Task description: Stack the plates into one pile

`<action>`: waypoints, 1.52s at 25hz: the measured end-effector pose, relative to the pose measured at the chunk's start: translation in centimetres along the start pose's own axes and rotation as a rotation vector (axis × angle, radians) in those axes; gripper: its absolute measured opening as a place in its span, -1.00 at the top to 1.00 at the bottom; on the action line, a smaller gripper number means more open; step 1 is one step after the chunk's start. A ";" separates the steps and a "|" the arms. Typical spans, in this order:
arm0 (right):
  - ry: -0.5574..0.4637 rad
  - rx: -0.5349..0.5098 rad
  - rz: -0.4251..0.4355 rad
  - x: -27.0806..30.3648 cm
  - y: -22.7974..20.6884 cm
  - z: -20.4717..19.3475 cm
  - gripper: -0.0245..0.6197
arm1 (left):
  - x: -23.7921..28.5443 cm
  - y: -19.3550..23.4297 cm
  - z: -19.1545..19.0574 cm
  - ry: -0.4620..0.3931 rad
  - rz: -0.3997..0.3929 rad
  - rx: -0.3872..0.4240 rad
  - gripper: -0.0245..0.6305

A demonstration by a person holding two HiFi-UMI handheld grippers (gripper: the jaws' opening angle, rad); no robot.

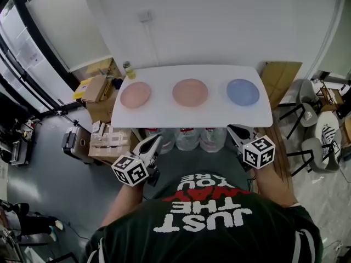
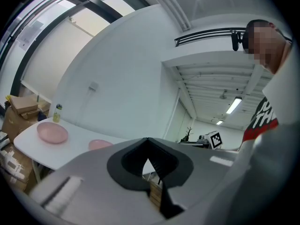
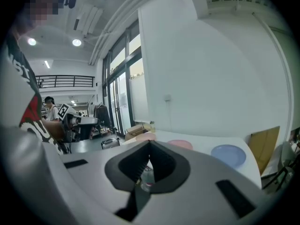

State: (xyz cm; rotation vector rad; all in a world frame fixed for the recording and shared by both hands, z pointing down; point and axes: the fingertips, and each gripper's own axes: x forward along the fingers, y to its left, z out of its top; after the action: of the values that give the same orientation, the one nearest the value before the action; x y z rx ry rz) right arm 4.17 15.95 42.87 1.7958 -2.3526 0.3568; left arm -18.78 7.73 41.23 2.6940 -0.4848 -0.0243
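We hold the left gripper at 7 o'clock and the right gripper at 5 o'clock, both short of the white tabletop, each with its jaws together on nothing. On it three plates lie apart in a row: the pink plate at 11 o'clock, the salmon plate at 12, the blue plate at 1.

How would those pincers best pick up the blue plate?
The blue plate lies flat and shallow, so only its rim offers a pinch. Probably take the near rim, coming in low over the table's front edge with the right gripper, nearest it.
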 end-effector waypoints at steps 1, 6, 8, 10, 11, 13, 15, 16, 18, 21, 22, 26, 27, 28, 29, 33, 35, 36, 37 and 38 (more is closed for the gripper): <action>0.005 -0.004 0.000 0.1 -0.3 -0.2 0.91 | 0.3 0.0 -0.2 0.004 0.000 -0.001 0.93; 0.032 0.014 0.007 1.8 -1.5 -1.9 0.91 | 1.7 1.9 -1.2 0.035 0.001 -0.016 0.93; 0.044 0.017 0.000 3.2 -2.2 -2.4 0.90 | 2.7 3.8 -1.3 0.042 -0.005 -0.026 0.93; 0.059 0.020 -0.018 5.3 -3.1 -2.5 0.90 | 4.0 6.4 -1.1 0.043 -0.019 -0.047 0.93; 0.067 0.021 -0.029 6.6 -3.6 -2.5 0.90 | 4.7 7.9 -0.8 0.044 -0.030 -0.057 0.93; 0.079 0.022 -0.054 9.6 -4.6 -1.9 0.90 | 6.4 11.3 -0.1 0.044 -0.060 -0.068 0.93; 0.082 0.022 -0.083 13.0 -5.6 -0.9 0.90 | 8.3 14.9 1.0 0.044 -0.097 -0.077 0.93; 0.082 0.031 -0.097 14.8 -6.0 -0.4 0.90 | 9.1 16.7 1.6 0.047 -0.115 -0.085 0.93; 0.084 0.061 -0.121 18.4 -6.7 0.6 0.90 | 10.7 20.2 3.0 0.061 -0.148 -0.093 0.93; 0.104 0.106 -0.156 23.4 -8.1 1.9 0.90 | 12.6 24.6 5.1 0.090 -0.192 -0.071 0.93; 0.115 0.118 -0.173 24.7 -8.7 2.1 0.90 | 13.1 26.0 5.5 0.101 -0.203 -0.063 0.93; 0.174 0.190 -0.235 28.9 -11.4 0.6 0.90 | 15.1 30.9 5.5 0.140 -0.218 -0.044 0.93; 0.200 0.211 -0.245 29.7 -12.2 -0.2 0.90 | 15.6 31.8 5.5 0.144 -0.217 -0.046 0.93; 0.228 0.230 -0.257 30.4 -13.1 -1.2 0.90 | 16.0 32.5 5.5 0.144 -0.217 -0.052 0.93; 0.255 0.252 -0.272 30.8 -14.1 -2.2 0.90 | 16.4 33.0 5.4 0.142 -0.217 -0.059 0.93; 0.341 0.354 -0.325 31.8 -18.4 -6.9 0.90 | 17.4 33.8 4.3 0.150 -0.213 -0.059 0.93; 0.383 0.396 -0.340 32.3 -20.8 -9.3 0.90 | 18.0 33.8 3.9 0.147 -0.192 -0.041 0.93; 0.405 0.413 -0.344 32.7 -22.1 -10.5 0.88 | 18.4 33.7 3.8 0.143 -0.177 -0.031 0.93; 0.425 0.428 -0.343 33.1 -23.4 -11.7 0.80 | 19.0 33.8 3.7 0.140 -0.159 -0.022 0.93; 0.443 0.441 -0.342 33.5 -24.7 -12.7 0.68 | 19.6 33.8 3.6 0.139 -0.139 -0.016 0.93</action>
State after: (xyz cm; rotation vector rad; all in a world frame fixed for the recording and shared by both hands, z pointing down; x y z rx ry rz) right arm 18.81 -17.60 66.34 1.9859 -1.7194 1.1538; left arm -11.89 -29.26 52.16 2.6857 -0.2542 0.1194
